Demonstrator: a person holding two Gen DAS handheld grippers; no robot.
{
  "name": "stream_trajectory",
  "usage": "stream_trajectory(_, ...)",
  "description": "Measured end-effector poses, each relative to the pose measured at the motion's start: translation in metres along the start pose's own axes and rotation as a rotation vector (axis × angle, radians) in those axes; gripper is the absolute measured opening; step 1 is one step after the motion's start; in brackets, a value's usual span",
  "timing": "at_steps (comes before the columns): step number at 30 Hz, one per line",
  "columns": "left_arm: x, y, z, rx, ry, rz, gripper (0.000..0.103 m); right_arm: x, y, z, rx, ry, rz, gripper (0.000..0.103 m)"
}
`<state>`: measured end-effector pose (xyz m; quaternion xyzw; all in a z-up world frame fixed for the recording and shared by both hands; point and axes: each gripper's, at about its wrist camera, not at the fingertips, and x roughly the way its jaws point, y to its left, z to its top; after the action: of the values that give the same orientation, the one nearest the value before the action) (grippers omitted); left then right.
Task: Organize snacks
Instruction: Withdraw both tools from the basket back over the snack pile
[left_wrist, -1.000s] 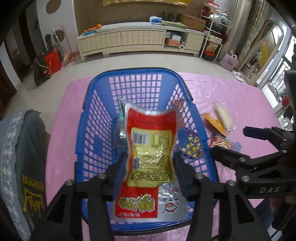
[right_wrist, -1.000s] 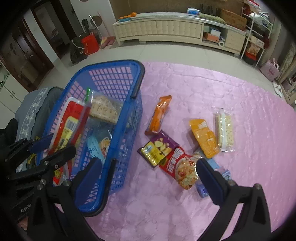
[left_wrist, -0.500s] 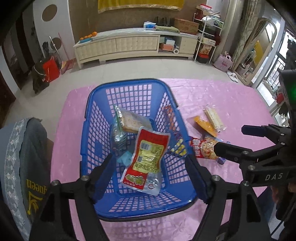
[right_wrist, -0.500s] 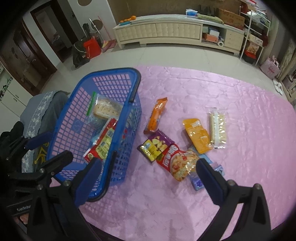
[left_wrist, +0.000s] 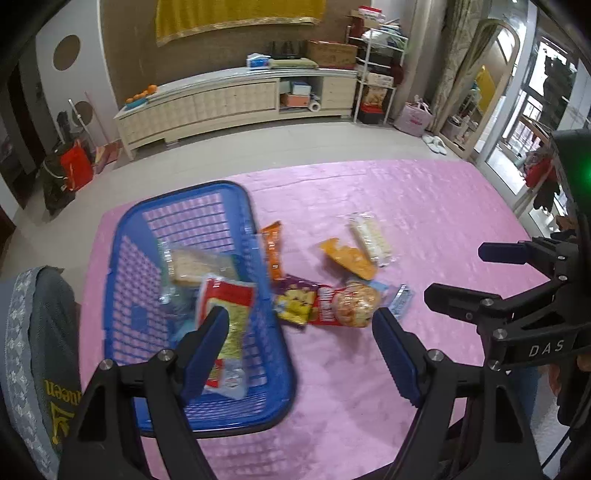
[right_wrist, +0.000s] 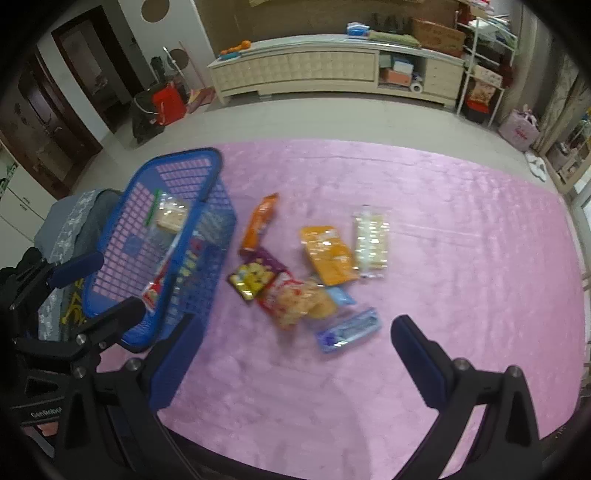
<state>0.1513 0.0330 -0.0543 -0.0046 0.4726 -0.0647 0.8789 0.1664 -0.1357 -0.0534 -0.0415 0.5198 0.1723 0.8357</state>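
While both sets of jaws stand wide and empty – the left gripper's (left_wrist: 299, 332) having just been opening, nothing between them – the right gripper (right_wrist: 295, 349) hangs over the loose snacks. Nearest: blue bar (right_wrist: 349, 329), then red chip bag (right_wrist: 295, 301) overlapping the purple packet (right_wrist: 255, 275). Risk (my judgement): pinching two overlapped wrappers at once. Farther left, the blue basket (left_wrist: 122, 236) on the pink worktop (right_wrist: 461, 229) holds the red pouch (left_wrist: 229, 306) – crowding likely.

Black claw (left_wrist: 301, 345) frames w/ blue pads, silver screws
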Motion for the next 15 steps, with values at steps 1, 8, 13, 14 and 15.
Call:
stream_trajectory(1,0.002,-0.007,0.001,0.009,0.004,-0.004,0.078,-0.001,-0.006,-0.002,0.011,0.001,0.000,0.103)
stream_trajectory(8,0.020,-0.048,0.006,0.076,0.023,-0.013,0.078,0.001,-0.049,-0.014,0.065,0.021,-0.001,0.103)
stream_trajectory(13,0.039,-0.067,0.003,0.096,0.050,-0.023,0.078,0.007,-0.074,-0.023,0.092,0.039,-0.005,0.103)
stream_trajectory(14,0.044,-0.071,0.002,0.107,0.057,-0.023,0.078,0.009,-0.079,-0.025,0.101,0.042,-0.003,0.103)
stream_trajectory(15,0.047,-0.074,0.001,0.115,0.061,-0.024,0.078,0.012,-0.083,-0.028,0.108,0.046,-0.001,0.103)
